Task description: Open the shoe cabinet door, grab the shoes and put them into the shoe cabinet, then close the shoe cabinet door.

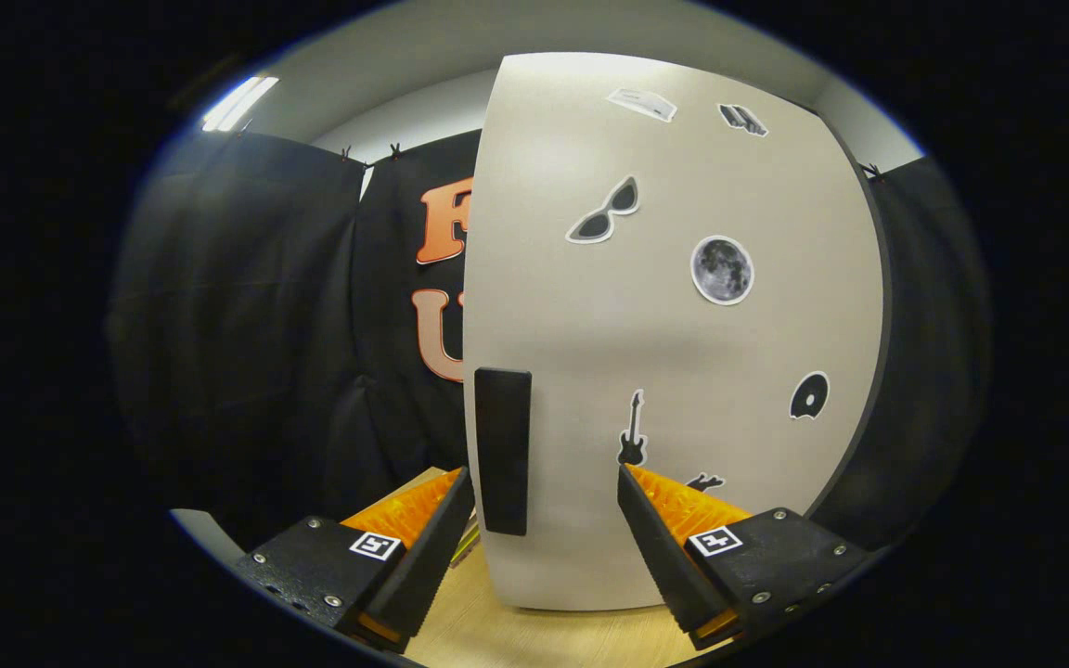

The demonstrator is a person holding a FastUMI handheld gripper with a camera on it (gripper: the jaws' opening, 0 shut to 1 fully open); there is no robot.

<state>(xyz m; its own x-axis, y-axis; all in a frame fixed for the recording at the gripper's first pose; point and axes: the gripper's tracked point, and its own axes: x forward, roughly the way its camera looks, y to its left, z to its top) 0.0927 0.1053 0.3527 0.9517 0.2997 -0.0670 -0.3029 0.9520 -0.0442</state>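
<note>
The shoe cabinet door (683, 325) is a pale beige panel with several stickers, standing close ahead and facing me. A black upright handle (503, 450) sits at the door's left edge. My gripper (544, 482) is open, its two fingers spread wide. The handle stands between the fingers, nearer the left fingertip (456, 492), with no visible contact. The right fingertip (632, 492) lies in front of the door's lower face. The door looks shut or nearly so; the cabinet's inside is hidden.
A light wooden floor (534, 635) runs under the fingers and the cabinet's base. Black booth cloth (247, 325) hangs to the left and behind the cabinet. A ceiling light (239, 102) glows overhead at the left.
</note>
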